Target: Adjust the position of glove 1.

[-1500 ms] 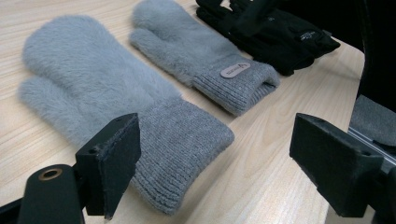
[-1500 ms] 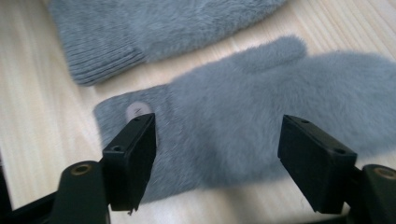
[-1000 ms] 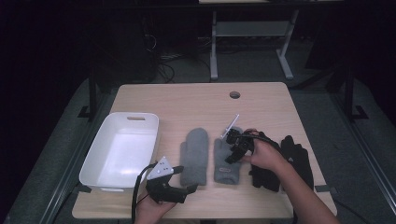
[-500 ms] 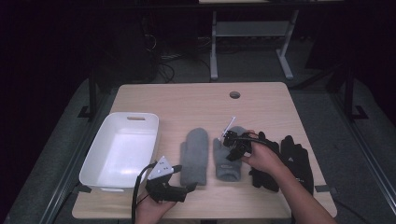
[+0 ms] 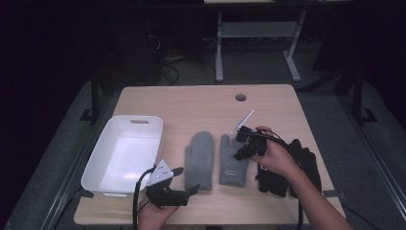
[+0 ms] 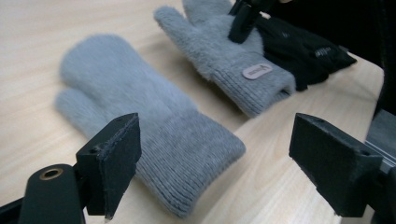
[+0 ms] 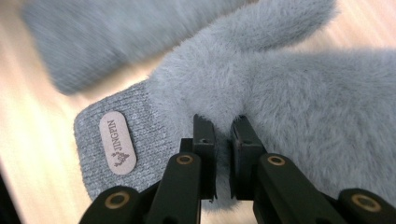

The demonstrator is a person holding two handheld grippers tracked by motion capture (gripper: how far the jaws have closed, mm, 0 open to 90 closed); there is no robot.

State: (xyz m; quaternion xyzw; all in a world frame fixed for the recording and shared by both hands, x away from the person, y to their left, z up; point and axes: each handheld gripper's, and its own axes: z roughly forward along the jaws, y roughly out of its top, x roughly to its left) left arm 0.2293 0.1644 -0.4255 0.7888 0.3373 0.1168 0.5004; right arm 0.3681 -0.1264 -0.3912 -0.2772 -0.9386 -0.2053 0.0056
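We pinch the fluffy grey mitten with the label (image 7: 280, 93) in our right gripper (image 7: 223, 128), jaws closed on its fleece. Our left gripper (image 6: 215, 154) waits wide open beside the other grey mitten (image 6: 140, 121).

A white rectangular plastic tub (image 5: 125, 154) sits just to the left of the left gripper (image 5: 187, 179), with its handle slot on the far wall. A pair of black fabric gloves (image 5: 302, 159) lies just to the right of the right gripper (image 5: 239, 154), partly under the forearm behind it; in the left gripper view the gloves (image 6: 303, 49) lie beyond the right-hand jaw. Both items rest on a light wooden rectangular table (image 5: 191, 101). A round cable hole (image 5: 241, 97) lies farther out than the right gripper. A white metal frame (image 5: 219, 57) and dark cables (image 5: 167, 69) stand on the floor well beyond both grippers.
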